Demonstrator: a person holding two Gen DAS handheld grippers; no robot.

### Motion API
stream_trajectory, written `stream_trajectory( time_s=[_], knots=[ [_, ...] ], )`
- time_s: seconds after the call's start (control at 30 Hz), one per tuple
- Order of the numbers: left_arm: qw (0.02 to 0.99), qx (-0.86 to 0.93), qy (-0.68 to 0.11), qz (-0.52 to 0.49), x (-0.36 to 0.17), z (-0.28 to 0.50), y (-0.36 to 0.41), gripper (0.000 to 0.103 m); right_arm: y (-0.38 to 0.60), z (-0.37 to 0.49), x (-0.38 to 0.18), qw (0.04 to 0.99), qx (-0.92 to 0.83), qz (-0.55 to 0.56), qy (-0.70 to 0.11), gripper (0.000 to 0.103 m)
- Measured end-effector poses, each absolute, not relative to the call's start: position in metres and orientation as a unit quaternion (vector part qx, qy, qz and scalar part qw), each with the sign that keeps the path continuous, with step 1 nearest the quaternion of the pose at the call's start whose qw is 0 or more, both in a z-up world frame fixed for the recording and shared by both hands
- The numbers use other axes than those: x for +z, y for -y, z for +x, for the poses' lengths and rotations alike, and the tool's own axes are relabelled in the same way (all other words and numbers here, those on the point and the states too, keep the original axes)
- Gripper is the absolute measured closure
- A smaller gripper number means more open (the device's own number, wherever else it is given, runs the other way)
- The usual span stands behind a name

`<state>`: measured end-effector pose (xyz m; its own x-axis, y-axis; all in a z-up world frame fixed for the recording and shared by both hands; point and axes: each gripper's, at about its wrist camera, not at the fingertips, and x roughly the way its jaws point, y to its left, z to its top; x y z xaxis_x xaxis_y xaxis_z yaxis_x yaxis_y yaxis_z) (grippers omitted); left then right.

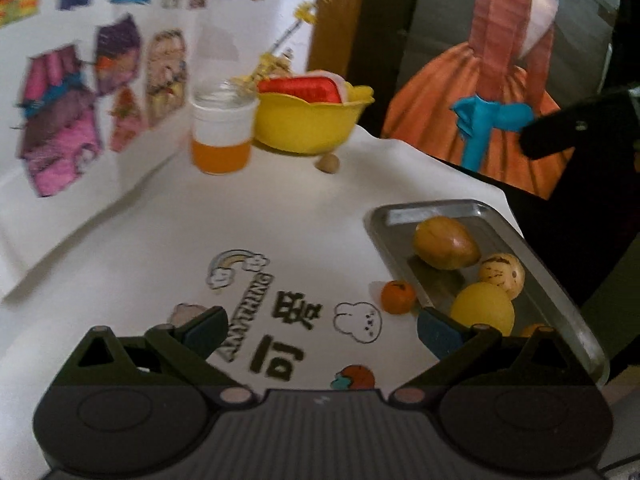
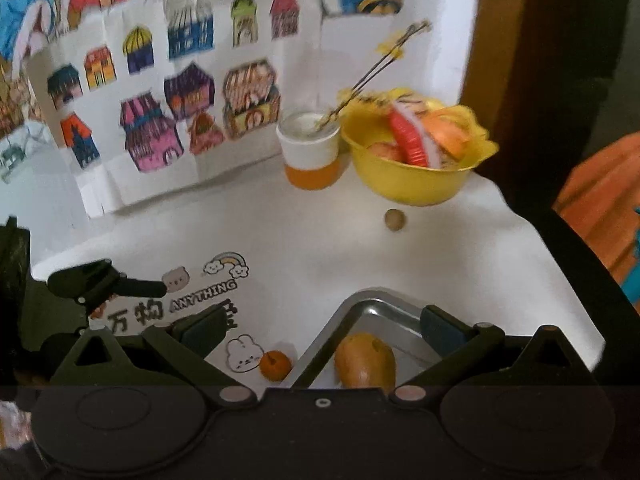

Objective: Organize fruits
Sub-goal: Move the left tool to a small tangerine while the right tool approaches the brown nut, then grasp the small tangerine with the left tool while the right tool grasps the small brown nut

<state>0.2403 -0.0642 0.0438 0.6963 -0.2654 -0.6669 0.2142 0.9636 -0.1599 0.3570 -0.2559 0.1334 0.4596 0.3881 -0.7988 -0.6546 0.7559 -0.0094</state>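
A metal tray [image 1: 532, 248] sits at the right of the white table and holds a brown-yellow mango [image 1: 446, 248], a spotted yellow fruit [image 1: 502, 274] and a yellow lemon [image 1: 482, 310]. A small orange [image 1: 397, 297] lies on the table beside the tray's left edge. My left gripper [image 1: 320, 330] is open and empty above the table, left of the tray. My right gripper [image 2: 320, 330] is open and empty above the tray's near corner [image 2: 360, 304], with the mango [image 2: 364, 360] and the small orange [image 2: 275, 365] below it. The left gripper's finger [image 2: 120, 286] shows at left.
A yellow bowl [image 1: 308, 126] with red and orange items stands at the back, beside a jar of orange liquid [image 1: 221, 136]. A small brown nut [image 1: 328, 164] lies in front of the bowl. Drawings of houses [image 2: 168, 120] stand along the back left. The table edge drops off at right.
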Motion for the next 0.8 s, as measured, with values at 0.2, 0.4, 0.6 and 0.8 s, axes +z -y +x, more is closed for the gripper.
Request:
stream_trajectory(
  time_s=[0.2,0.4,0.6,0.8],
  knots=[
    [0.915,-0.149,-0.374,-0.041,0.03,0.266,0.074,0.0,0.233,0.387,0.102,0.803,0.357,-0.209,-0.43,0.001],
    [0.913,-0.176,-0.368,-0.027,0.019,0.278,0.087,0.001,0.225,0.398,0.085,0.792,0.38,-0.212,-0.429,0.001],
    [0.912,-0.195,-0.361,-0.006,0.013,0.28,0.102,0.01,0.225,0.419,0.076,0.796,0.372,-0.193,-0.437,0.005],
    [0.907,-0.199,-0.37,-0.01,0.009,0.284,0.107,0.028,0.226,0.432,0.065,0.796,0.371,-0.174,-0.446,0.009]
  ],
)
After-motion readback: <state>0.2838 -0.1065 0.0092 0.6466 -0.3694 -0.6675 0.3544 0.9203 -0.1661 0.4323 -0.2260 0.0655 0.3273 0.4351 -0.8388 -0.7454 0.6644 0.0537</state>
